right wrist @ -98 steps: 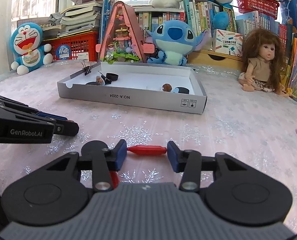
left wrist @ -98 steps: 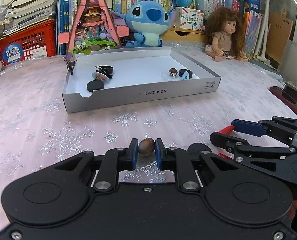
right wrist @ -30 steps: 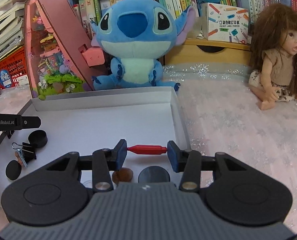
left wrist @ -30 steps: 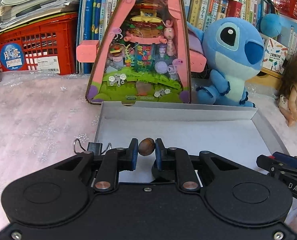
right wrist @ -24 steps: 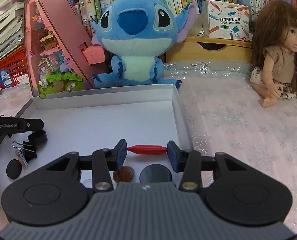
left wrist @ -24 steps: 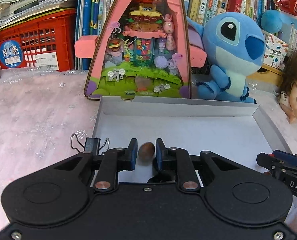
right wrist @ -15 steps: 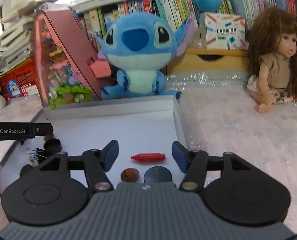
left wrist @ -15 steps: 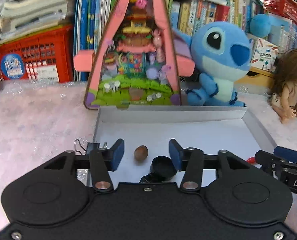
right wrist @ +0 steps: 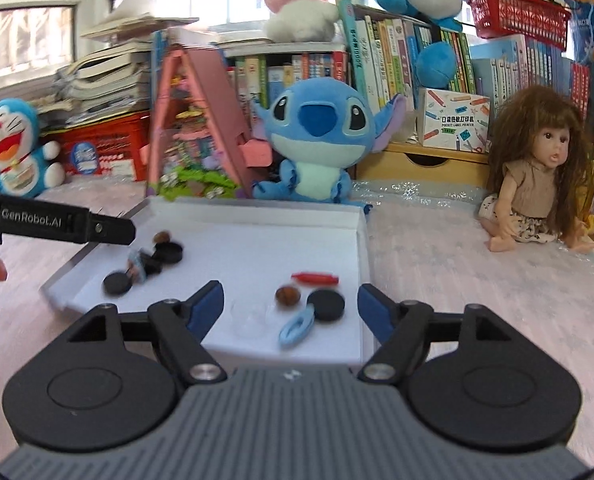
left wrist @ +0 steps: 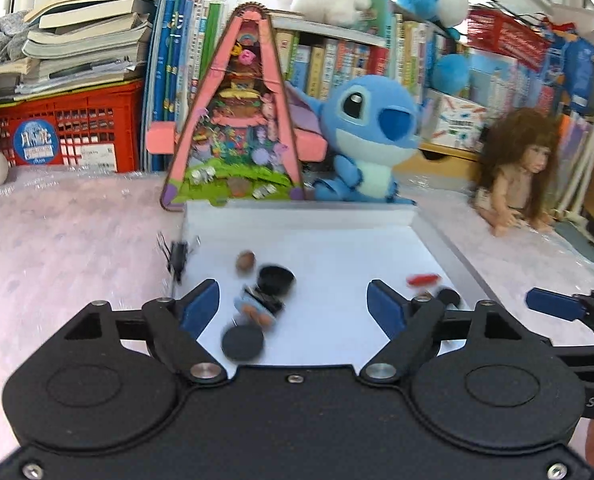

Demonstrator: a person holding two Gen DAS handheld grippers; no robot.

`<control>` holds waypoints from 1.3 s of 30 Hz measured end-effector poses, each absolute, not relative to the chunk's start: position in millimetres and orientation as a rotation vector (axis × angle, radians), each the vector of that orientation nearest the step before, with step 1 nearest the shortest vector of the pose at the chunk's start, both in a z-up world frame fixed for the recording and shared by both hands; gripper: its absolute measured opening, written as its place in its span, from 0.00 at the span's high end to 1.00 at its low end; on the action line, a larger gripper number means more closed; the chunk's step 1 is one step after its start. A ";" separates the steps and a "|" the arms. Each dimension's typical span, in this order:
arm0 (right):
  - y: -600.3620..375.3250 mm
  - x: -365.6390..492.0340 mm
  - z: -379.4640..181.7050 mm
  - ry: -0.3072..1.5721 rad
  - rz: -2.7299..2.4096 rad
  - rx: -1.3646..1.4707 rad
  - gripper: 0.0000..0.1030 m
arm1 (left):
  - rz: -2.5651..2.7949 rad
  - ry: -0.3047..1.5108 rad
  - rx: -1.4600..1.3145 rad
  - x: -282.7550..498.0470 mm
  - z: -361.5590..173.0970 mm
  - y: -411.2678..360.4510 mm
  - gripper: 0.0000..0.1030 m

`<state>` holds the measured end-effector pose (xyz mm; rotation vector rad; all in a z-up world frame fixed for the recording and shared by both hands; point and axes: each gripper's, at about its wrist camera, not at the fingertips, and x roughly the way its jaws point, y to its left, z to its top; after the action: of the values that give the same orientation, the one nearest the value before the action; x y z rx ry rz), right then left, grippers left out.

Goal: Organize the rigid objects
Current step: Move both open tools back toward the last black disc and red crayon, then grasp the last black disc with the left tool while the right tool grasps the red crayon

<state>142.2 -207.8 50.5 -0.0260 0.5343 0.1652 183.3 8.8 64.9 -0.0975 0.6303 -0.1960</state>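
Note:
A shallow white tray (left wrist: 297,216) lies ahead of both grippers. My left gripper (left wrist: 293,306) hovers over its near left part, jaws opening, with nothing between them. Below it lie a brown nut (left wrist: 245,260), a black cap (left wrist: 275,278), a small blue clip (left wrist: 257,308) and a black disc (left wrist: 243,342). My right gripper (right wrist: 290,308) hangs over the tray's (right wrist: 361,256) near right corner, jaws also opening and empty. Beneath it rest a red piece (right wrist: 315,278), a second brown nut (right wrist: 288,295), a black disc (right wrist: 325,305) and a light blue clip (right wrist: 297,328).
A black binder clip (left wrist: 179,258) sits on the tray's left wall. Behind the tray stand a pink triangular toy house (left wrist: 237,132) and a blue plush (left wrist: 369,140). A doll (right wrist: 537,176) sits at the right, a red crate (left wrist: 73,132) at the back left. The tablecloth is pink.
Both grippers have opened: the left let go of the brown nut, the right let go of the red piece, and both things now lie in the tray. Both grippers have drawn back and risen.

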 end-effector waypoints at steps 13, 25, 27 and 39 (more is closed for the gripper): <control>-215.2 62.7 37.5 0.518 0.245 -0.003 0.19 | -0.301 0.625 -0.029 86.7 36.9 -2.1 0.22; -204.2 9.7 22.2 0.516 0.307 -0.103 0.18 | -0.420 0.603 0.091 29.0 18.1 -16.9 0.20; -203.2 3.0 19.3 0.525 0.318 -0.120 0.18 | -0.446 0.603 0.110 23.1 14.4 -20.1 0.20; -207.5 -14.9 6.0 0.583 0.334 -0.161 0.18 | -0.553 0.656 0.112 21.5 -1.3 -38.3 0.54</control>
<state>-14.9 -207.5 6.0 -0.1613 0.5834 0.3337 21.5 -38.3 -1.3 0.1116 0.6559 -0.5532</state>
